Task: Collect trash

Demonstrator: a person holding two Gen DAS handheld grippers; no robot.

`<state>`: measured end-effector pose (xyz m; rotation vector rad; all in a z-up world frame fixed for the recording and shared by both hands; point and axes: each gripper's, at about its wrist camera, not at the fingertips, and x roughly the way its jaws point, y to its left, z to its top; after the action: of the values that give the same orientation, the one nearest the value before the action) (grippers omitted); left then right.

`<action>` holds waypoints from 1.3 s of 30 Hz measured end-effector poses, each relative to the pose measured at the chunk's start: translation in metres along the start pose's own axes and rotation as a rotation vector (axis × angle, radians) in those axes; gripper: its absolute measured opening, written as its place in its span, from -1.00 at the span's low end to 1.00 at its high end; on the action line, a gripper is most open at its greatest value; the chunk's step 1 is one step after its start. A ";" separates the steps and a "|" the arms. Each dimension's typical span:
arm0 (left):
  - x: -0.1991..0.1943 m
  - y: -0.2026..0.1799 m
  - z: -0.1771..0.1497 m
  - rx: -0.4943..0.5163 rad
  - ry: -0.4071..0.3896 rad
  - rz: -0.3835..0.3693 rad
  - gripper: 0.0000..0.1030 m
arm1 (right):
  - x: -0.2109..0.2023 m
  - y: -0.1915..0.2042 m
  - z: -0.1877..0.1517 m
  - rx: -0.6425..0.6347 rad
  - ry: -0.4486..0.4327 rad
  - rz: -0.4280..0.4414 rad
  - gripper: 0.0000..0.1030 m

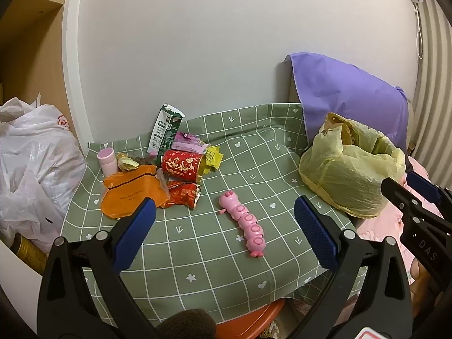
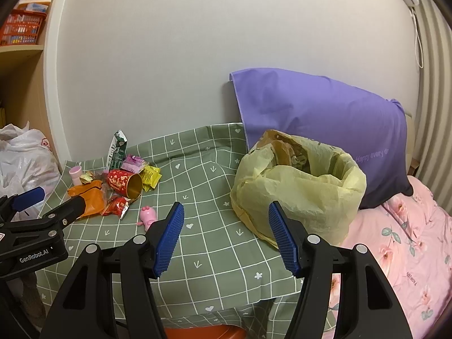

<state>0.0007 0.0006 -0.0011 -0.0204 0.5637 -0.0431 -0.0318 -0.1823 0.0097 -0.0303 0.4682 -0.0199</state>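
A pile of trash lies at the back left of the green checked table: a green milk carton (image 1: 166,130), a red paper cup on its side (image 1: 183,165), an orange packet (image 1: 132,192), a red wrapper (image 1: 183,195), yellow and pink wrappers (image 1: 212,155). The pile also shows in the right wrist view, with the red cup (image 2: 124,183). A yellow trash bag (image 1: 350,166) stands open at the table's right (image 2: 296,189). My left gripper (image 1: 224,226) is open and empty, short of the pile. My right gripper (image 2: 226,231) is open and empty, near the bag.
A pink caterpillar toy (image 1: 245,220) lies mid-table. A small pink cup (image 1: 107,161) stands by the pile. A purple pillow (image 2: 325,118) leans on the wall behind the bag. A white plastic bag (image 1: 31,152) is left of the table. A pink bedsheet (image 2: 401,240) lies right.
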 end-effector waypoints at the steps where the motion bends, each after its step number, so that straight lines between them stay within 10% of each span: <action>1: 0.000 0.000 0.000 0.001 -0.001 -0.001 0.82 | 0.000 0.000 0.000 0.001 0.000 0.000 0.14; 39: -0.002 0.004 0.004 0.002 -0.008 -0.003 0.82 | 0.002 -0.001 0.001 0.005 0.002 0.007 0.14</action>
<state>0.0014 0.0044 0.0027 -0.0199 0.5560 -0.0467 -0.0298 -0.1831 0.0096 -0.0235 0.4698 -0.0147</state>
